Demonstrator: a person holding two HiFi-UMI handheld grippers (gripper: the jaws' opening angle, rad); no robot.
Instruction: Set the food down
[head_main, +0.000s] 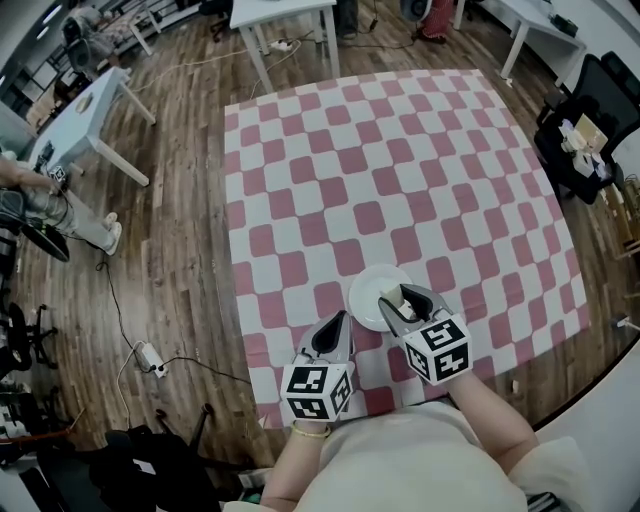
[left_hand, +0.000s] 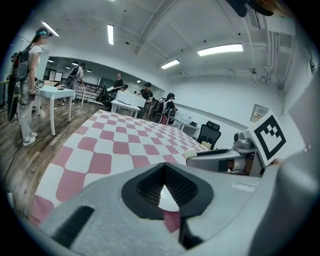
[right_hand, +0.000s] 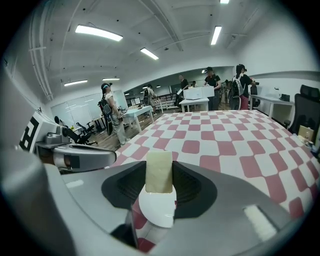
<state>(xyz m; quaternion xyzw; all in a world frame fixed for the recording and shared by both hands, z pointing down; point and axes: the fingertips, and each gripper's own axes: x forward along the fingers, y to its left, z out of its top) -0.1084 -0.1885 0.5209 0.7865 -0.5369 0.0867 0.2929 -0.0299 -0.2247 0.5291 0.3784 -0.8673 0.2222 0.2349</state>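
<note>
A pale, flat block of food stands upright between the pads of my right gripper, which is shut on it. Below it is a white plate; the block's lower edge is close to the plate, and I cannot tell whether they touch. In the head view the plate lies on the near part of the pink and white checkered cloth, with the right gripper over its near right rim. My left gripper hangs just left of the plate, jaws together and empty.
The cloth lies on a wooden floor. White tables stand at the far side and far left. A black chair with things on it is at the right. A person stands at the left; a power strip lies near the cloth's left corner.
</note>
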